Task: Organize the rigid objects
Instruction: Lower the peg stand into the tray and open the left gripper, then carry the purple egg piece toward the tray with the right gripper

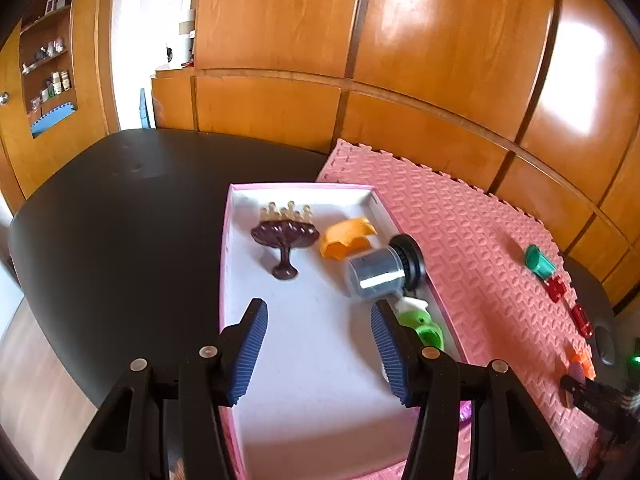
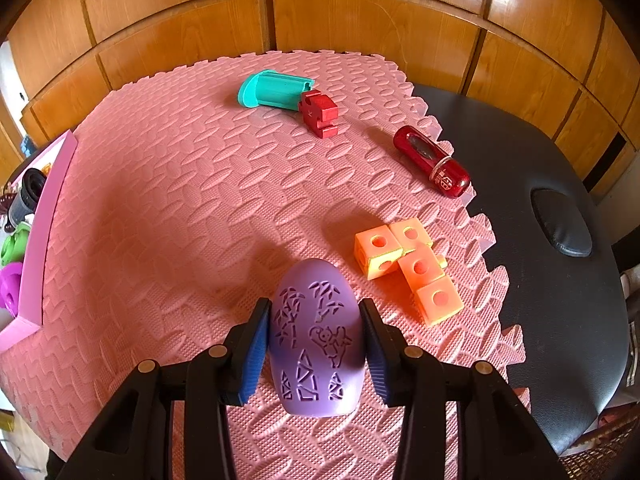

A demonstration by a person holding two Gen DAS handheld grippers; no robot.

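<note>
My left gripper is open and empty above the pink-rimmed white box. In the box lie a brown tree-shaped piece, an orange piece, a grey jar with a black lid and a green piece. My right gripper is shut on a purple egg-shaped shell with carved patterns, just above the pink foam mat. On the mat lie a teal cylinder, a red block, a red lipstick-like tube and orange-yellow cubes.
The mat and box rest on a black padded table. Wooden cabinets stand behind. The box's pink edge shows at the left of the right wrist view, with a magenta piece inside. The right gripper appears at the lower right of the left wrist view.
</note>
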